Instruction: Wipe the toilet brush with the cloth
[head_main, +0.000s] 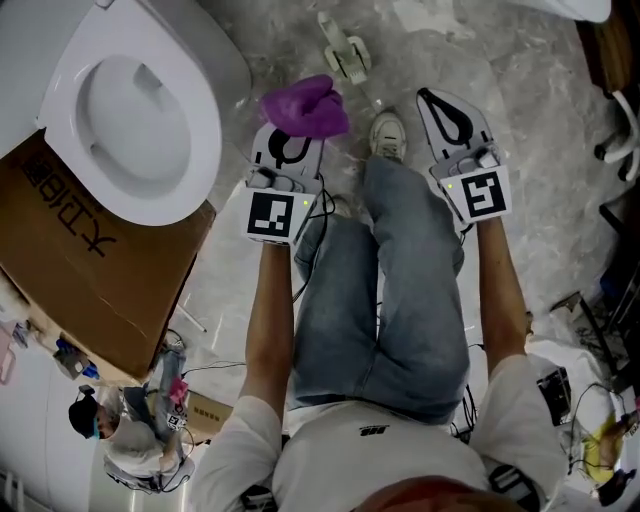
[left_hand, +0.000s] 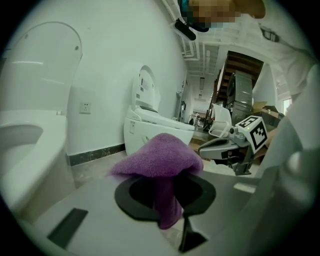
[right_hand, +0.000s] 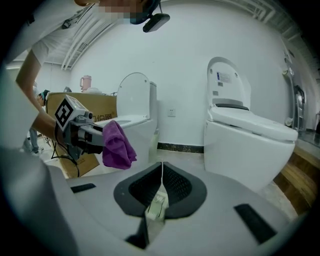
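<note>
My left gripper (head_main: 297, 128) is shut on a purple cloth (head_main: 306, 105), which bunches over its fingertips and hides them. In the left gripper view the cloth (left_hand: 159, 161) drapes like a cap over the closed jaws and hangs down between them. My right gripper (head_main: 432, 98) is shut with nothing in it, its jaws meeting in a thin line (right_hand: 161, 172). A small white toilet brush (head_main: 345, 52) sits on the marble floor ahead, between the two grippers and beyond them. A pale piece of it (right_hand: 157, 206) shows below the right jaws. Neither gripper touches the brush.
A white toilet (head_main: 140, 120) with its seat open stands at the left, against a brown cardboard box (head_main: 90, 270). Another toilet (right_hand: 245, 135) stands by the wall. The person's jeans legs and a white shoe (head_main: 388, 135) lie between the grippers. Cables and clutter (head_main: 590, 330) are at the right.
</note>
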